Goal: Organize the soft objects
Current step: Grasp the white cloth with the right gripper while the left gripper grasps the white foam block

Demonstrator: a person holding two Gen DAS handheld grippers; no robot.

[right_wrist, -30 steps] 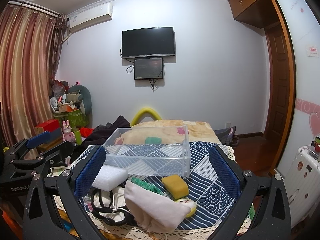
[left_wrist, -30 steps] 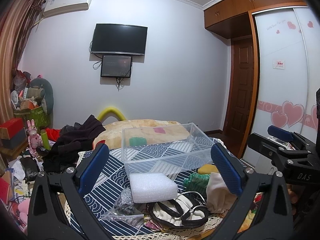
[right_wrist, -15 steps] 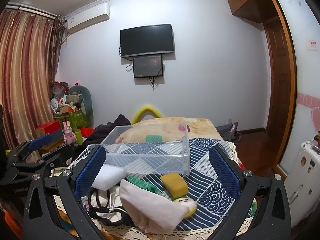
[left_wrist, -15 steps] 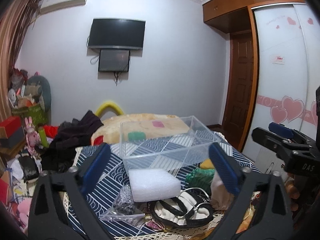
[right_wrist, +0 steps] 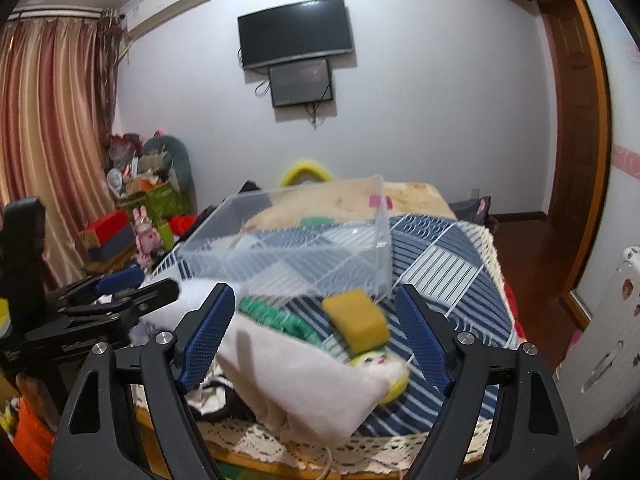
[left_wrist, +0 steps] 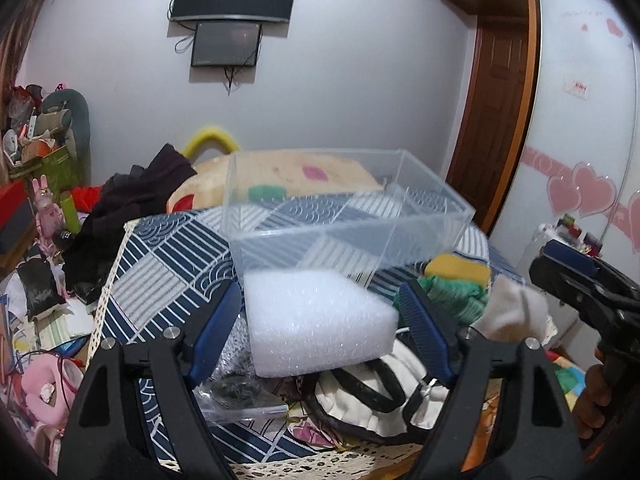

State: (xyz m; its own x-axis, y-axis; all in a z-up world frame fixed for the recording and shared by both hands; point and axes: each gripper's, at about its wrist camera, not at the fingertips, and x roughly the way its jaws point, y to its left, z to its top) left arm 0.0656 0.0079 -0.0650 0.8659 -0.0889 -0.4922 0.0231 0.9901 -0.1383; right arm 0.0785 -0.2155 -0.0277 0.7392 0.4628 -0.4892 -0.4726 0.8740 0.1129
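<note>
A clear plastic box [left_wrist: 344, 216] stands on the blue patterned cloth [left_wrist: 168, 264]; it also shows in the right wrist view [right_wrist: 296, 248]. A white foam block [left_wrist: 316, 320] lies in front of it, between the open fingers of my left gripper [left_wrist: 320, 320], which do not touch it. My right gripper [right_wrist: 316, 320] is open over a yellow sponge [right_wrist: 356, 320], a green knit piece [right_wrist: 276, 316], a white cloth pouch [right_wrist: 304, 376] and a small plush face [right_wrist: 384, 364]. The sponge [left_wrist: 456, 268] and green piece [left_wrist: 452, 292] also show in the left wrist view.
A black-strapped white bag [left_wrist: 368, 392] and a clear plastic packet [left_wrist: 240, 392] lie at the table's near edge. Dark clothes [left_wrist: 132, 204] and clutter lie to the left. A bed [right_wrist: 400, 196] is behind the table. A white suitcase [right_wrist: 600, 344] stands at the right.
Both grippers have moved forward and down toward the table. The left one now brackets the foam block; the right one now hovers over the sponge and pouch.
</note>
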